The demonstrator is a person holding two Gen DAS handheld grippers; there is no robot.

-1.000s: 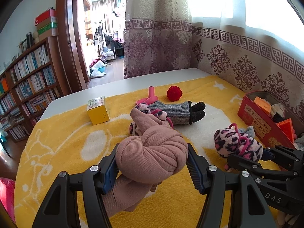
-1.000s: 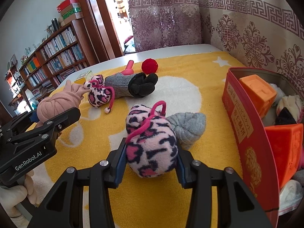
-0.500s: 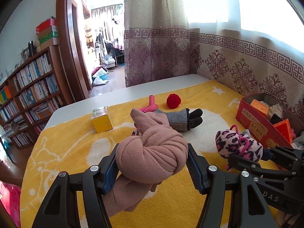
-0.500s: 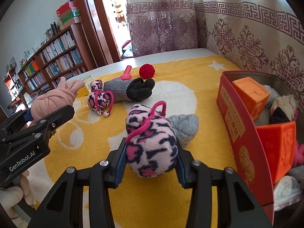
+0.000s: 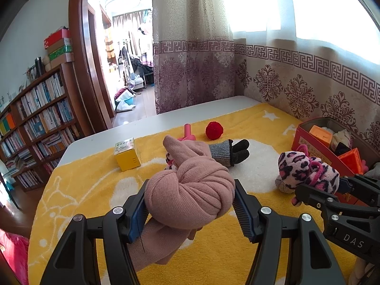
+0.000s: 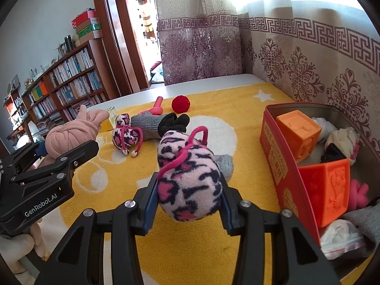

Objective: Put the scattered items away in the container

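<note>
My left gripper (image 5: 188,207) is shut on a knotted pink cloth bundle (image 5: 190,197) and holds it above the yellow blanket (image 5: 83,190). My right gripper (image 6: 188,204) is shut on a pink leopard-print plush (image 6: 190,178), lifted just left of the red tin container (image 6: 280,163). The tin holds orange blocks (image 6: 296,133), socks and a bag. On the blanket lie a second leopard plush (image 6: 124,134), a grey and black glove (image 6: 161,124), a red ball (image 6: 180,104), a pink tube (image 6: 156,108), a grey sock (image 6: 225,166) and a yellow box (image 5: 127,154).
The tin stands at the right against a patterned curtain wall (image 6: 308,59). A bookshelf (image 5: 35,123) and a doorway (image 5: 123,71) lie beyond the table's far left edge. The white table edge (image 5: 166,118) shows past the blanket.
Both grippers have risen with their loads. The right gripper has carried the leopard plush closer to the tin. The grey sock stays on the blanket.
</note>
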